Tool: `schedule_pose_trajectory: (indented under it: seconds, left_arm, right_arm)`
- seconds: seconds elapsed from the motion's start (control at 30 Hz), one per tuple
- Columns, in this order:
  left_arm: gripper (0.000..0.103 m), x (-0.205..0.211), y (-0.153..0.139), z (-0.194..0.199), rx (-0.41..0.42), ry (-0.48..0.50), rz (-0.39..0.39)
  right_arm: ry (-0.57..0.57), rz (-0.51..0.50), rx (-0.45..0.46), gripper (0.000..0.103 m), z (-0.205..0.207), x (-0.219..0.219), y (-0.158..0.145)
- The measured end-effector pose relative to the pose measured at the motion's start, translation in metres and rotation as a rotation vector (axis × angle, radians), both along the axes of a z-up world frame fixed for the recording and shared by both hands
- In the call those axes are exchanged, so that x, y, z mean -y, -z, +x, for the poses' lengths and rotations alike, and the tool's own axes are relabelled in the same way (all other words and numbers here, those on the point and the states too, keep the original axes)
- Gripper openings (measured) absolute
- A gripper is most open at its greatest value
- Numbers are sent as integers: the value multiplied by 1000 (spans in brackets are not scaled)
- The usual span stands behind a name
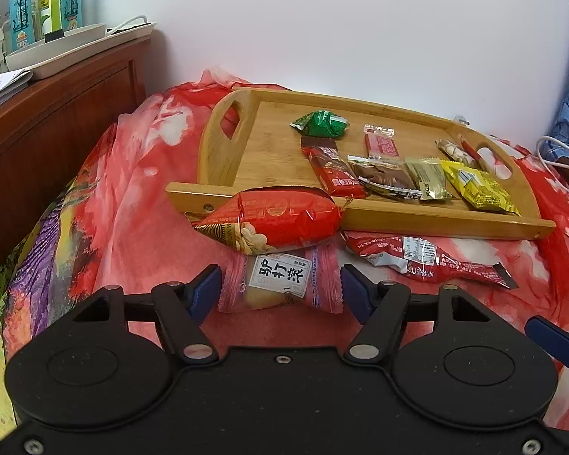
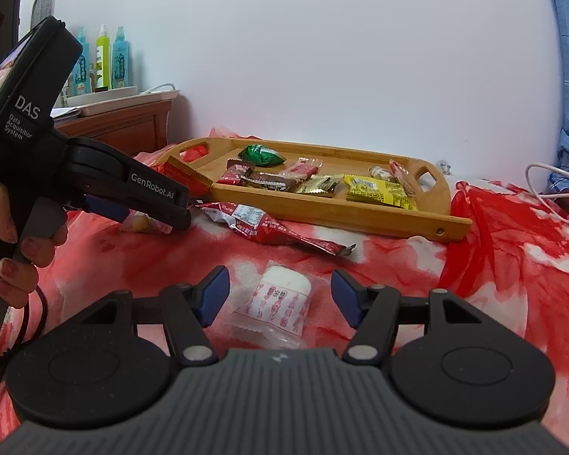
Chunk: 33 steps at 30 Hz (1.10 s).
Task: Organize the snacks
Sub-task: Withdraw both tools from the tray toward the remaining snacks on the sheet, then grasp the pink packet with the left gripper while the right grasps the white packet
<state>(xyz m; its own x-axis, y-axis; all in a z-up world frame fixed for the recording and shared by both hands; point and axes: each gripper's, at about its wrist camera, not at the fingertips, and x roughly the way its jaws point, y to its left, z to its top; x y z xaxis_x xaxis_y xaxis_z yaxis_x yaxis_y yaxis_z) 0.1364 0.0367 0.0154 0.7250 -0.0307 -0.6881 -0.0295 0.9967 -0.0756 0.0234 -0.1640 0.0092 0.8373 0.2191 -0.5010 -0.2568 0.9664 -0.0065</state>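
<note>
Below, left gripper (image 1: 280, 288) jaws parted, straddling a pink packet (image 1: 280, 282) with a white label; pads not pressing. Right gripper (image 2: 280, 295) parted around a clear-wrapped white snack (image 2: 280, 303).

A bed draped in a red, white and pink patterned cover (image 1: 140, 174) fills the lower frame of both views. A wooden tray (image 1: 428, 216) sits on it at centre right. In front of the tray, directly on the cover, lie four packets — a puffy red bag (image 1: 277, 220) propped against the tray's near rim, a pink-wrapped cake (image 1: 280, 284) partly under it, a flattened red wrapper (image 1: 417, 258) to the right and a clear-wrapped white snack (image 2: 280, 299). A white cable (image 2: 550, 185) trails at far right.
</note>
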Motion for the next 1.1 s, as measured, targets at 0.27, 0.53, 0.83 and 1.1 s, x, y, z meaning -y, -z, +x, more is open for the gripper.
schedule_pose_trajectory:
  seconds: [0.27, 0.53, 0.83, 1.1]
  left_arm:
    - [67, 0, 2, 1, -3, 2, -2]
    - [66, 1, 2, -1, 2, 5, 9]
    - [66, 1, 3, -2, 4, 5, 13]
    - [60, 6, 1, -10, 53, 12, 43]
  right_arm:
    - [-19, 19, -33, 74, 2, 0, 1]
    - [-31, 11, -61, 73, 2, -3, 5]
    - [-30, 12, -61, 71, 3, -2, 5]
    - [-42, 22, -81, 50, 4, 1, 2]
